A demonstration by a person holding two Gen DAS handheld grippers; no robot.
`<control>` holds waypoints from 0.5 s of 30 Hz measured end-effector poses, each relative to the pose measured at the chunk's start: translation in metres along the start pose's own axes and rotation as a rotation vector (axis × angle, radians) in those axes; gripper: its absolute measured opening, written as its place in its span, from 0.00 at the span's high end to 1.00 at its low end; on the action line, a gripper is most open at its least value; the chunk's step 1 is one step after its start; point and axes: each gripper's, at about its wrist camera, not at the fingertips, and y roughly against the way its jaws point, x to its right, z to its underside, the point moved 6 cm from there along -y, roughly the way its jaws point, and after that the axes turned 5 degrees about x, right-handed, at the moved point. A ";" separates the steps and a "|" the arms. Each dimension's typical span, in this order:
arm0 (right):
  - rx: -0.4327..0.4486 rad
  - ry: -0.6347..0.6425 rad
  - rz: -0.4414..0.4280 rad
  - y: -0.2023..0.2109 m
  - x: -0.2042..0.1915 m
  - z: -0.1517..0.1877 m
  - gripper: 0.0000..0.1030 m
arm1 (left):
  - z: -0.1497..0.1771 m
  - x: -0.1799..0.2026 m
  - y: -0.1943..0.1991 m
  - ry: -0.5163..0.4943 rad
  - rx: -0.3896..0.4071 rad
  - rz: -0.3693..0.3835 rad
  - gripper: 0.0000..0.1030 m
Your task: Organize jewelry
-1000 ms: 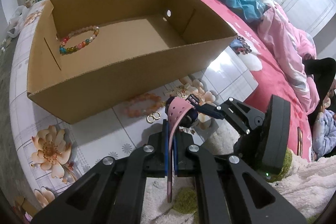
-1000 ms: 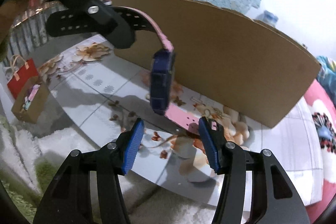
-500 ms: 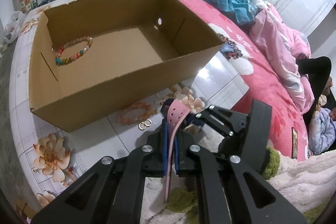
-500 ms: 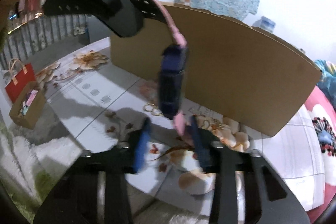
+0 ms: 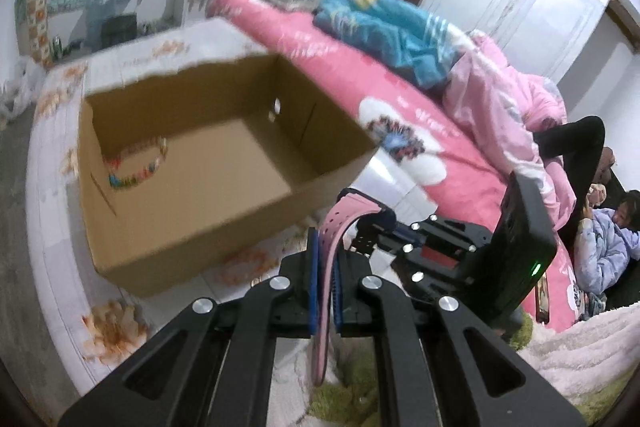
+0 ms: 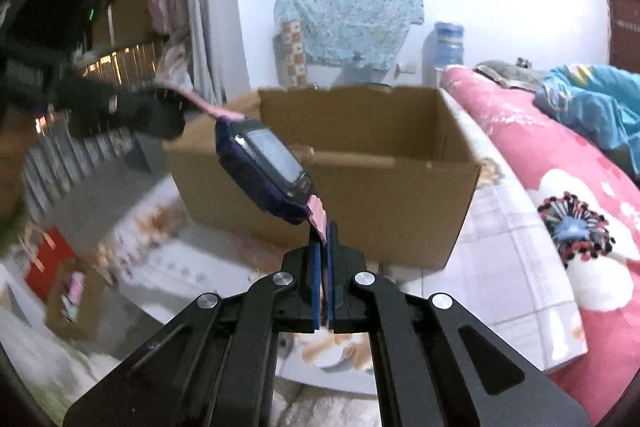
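Note:
A watch with a dark blue case (image 6: 264,167) and pink straps hangs in the air between both grippers, in front of a cardboard box (image 6: 340,163). My left gripper (image 5: 326,247) is shut on one pink strap (image 5: 340,223). My right gripper (image 6: 323,239) is closing, and its pads press the other strap's end (image 6: 318,213). Each gripper shows in the other's view: the right gripper (image 5: 380,227) just right of the strap, the left gripper (image 6: 172,103) at the upper left. A multicoloured bead bracelet (image 5: 136,167) lies inside the open box (image 5: 224,155).
The box stands on a floral-tiled table (image 5: 56,227). A blurred orange bracelet (image 5: 244,263) lies on the table by the box's near wall. A pink quilted bed (image 5: 440,131) runs along the right, where a person (image 5: 612,247) sits. A red bag (image 6: 48,259) stands on the floor.
The right gripper's jaws closed onto the lower pink strap. Both grippers rose, lifting the watch higher against the box, and its face turned towards the right wrist camera.

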 end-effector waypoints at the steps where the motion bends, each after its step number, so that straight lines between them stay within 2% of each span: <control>1: 0.002 -0.020 -0.016 0.000 0.005 -0.013 0.99 | -0.006 0.000 0.003 -0.009 0.016 -0.003 0.95; 3: -0.012 -0.046 -0.046 -0.005 0.013 -0.037 0.99 | -0.019 -0.002 0.008 -0.020 0.048 -0.015 0.95; 6: -0.083 -0.082 -0.104 -0.027 0.024 -0.076 0.99 | -0.044 -0.011 0.009 -0.034 0.091 -0.030 0.95; 8: -0.173 -0.120 -0.182 -0.053 0.028 -0.096 0.99 | -0.061 -0.026 0.002 -0.005 0.093 -0.035 0.95; 11: -0.326 -0.156 -0.239 -0.097 0.034 -0.108 0.99 | -0.076 -0.054 -0.017 0.044 0.059 -0.063 0.96; 15: -0.550 -0.129 -0.237 -0.156 0.032 -0.098 0.99 | -0.075 -0.085 -0.050 0.096 -0.036 -0.089 0.96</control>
